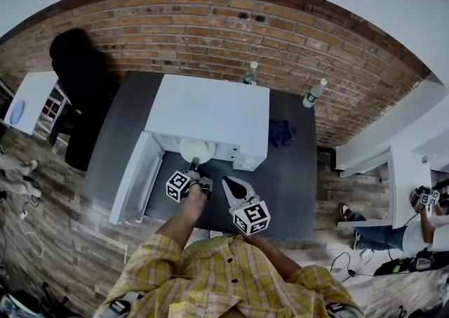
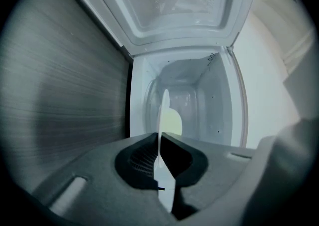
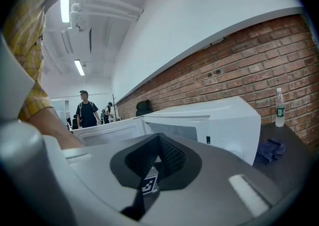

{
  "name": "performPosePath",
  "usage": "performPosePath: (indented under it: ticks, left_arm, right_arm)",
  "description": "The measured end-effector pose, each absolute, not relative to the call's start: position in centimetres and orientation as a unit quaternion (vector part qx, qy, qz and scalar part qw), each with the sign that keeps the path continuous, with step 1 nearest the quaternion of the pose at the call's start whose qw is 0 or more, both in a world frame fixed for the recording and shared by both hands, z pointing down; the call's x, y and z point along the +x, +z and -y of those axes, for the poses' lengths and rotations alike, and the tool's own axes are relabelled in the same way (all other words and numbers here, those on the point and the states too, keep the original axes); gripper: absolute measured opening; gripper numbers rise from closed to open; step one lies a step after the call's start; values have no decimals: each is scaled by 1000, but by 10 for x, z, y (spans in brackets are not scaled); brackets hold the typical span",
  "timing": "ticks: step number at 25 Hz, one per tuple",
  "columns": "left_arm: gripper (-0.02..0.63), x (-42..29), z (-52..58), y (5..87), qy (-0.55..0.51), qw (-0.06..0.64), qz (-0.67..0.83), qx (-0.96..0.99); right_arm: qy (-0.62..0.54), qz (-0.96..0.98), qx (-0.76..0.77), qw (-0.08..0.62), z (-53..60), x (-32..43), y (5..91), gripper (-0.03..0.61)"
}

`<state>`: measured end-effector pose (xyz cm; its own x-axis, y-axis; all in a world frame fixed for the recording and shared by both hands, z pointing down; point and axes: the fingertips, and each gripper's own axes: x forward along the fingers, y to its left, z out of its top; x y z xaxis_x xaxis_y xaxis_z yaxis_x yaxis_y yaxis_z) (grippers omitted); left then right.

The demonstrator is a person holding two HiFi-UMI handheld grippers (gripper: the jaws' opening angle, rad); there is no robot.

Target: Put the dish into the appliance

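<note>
White plate is pinched by its rim in the left gripper, at the open microwave's mouth on the grey surface. The right gripper is pressed together, holding nothing.

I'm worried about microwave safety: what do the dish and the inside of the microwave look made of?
The dish looks thin, smooth and glossy white, seen edge-on: ceramic or melamine, the look leaves it open. The microwave has smooth white inner walls with small vent holes, probably painted metal.
</note>
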<state>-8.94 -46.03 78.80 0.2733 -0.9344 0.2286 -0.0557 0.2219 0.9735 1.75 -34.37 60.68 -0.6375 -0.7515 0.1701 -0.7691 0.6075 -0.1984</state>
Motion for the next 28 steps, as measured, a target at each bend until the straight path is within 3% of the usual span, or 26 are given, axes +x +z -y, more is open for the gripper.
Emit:
performPosePath:
  ticks: [18, 28]
  left_arm:
    - [21, -86, 485, 811, -317, 614, 523, 499]
    - [167, -84, 484, 825, -299, 641, 537, 459]
  right_arm:
    - [129, 889, 436, 49, 360, 34, 609, -5]
    - [131, 891, 432, 53, 362, 32, 612, -5]
